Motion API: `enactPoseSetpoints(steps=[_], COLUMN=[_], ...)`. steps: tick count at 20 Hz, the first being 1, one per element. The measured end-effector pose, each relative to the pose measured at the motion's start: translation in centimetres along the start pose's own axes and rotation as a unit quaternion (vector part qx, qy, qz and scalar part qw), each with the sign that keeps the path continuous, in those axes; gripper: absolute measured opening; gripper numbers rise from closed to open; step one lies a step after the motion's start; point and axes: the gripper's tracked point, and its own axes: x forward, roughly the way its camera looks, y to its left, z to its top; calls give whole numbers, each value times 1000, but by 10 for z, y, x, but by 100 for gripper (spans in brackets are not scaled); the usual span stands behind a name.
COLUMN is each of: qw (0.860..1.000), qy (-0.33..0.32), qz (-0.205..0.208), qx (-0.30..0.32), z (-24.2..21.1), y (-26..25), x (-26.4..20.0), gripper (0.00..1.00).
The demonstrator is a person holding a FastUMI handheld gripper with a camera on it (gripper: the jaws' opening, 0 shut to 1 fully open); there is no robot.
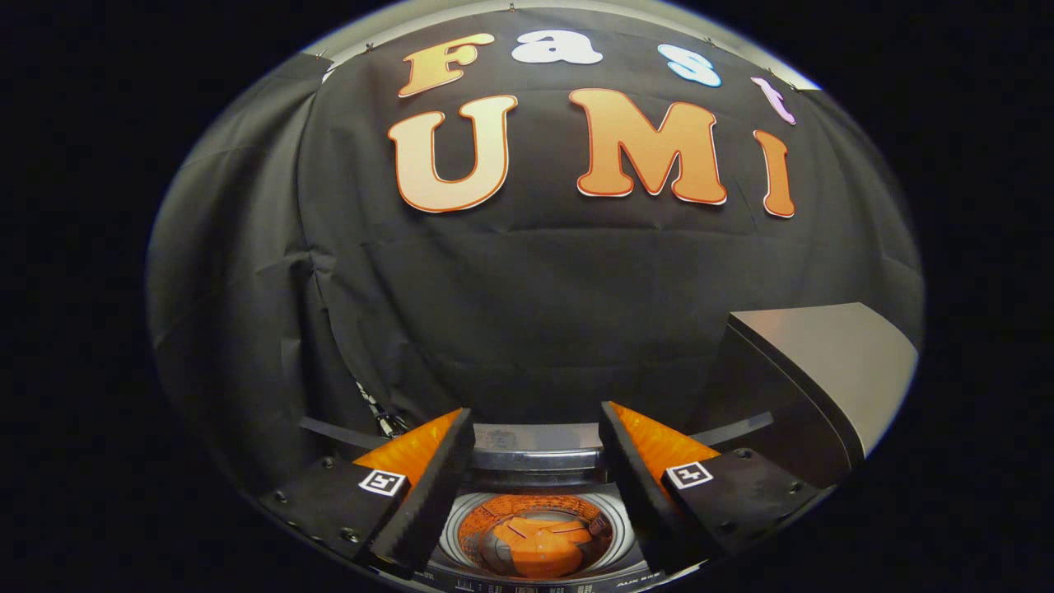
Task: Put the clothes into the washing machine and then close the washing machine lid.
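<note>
So the tool [536, 428] is up above the washer [535, 461], looking down at a slant over it. Its two fingers [436, 469] are spread wide apart and there's nothing between them, nothing gripped at all, just open air with the washer's top showing through the gap.

Down in that gap, below and between the fingers, you can see the round drum [537, 539] with its pale rim. The clothes [543, 548] are already sitting inside it, a bunched orange heap at the bottom of the drum, with the drum wall around it picking up an orange tint. Can't make out what kind of garment it is, it's too small and crumpled.

The lid [811, 371] is up, standing open off to the right of the right finger, a grey panel with a dark edge, tilted back. So the washer is still open on top.

Behind everything is the booth's black cloth wall [527, 313], a bit wrinkled, hanging right behind the washer's back edge.
</note>
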Motion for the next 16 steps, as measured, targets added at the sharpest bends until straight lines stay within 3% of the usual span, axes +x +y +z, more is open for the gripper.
enactPoseSetpoints(steps=[3, 8, 12, 16], qw=[998, 995, 997, 999], qy=[66, 90, 81, 48], qz=[4, 1, 3, 13], qx=[18, 31, 21, 20], z=[-46, -76, -60, -12], y=[1, -4, -6, -5], x=[-1, 2, -5, -26], gripper=[99, 98, 98, 98])
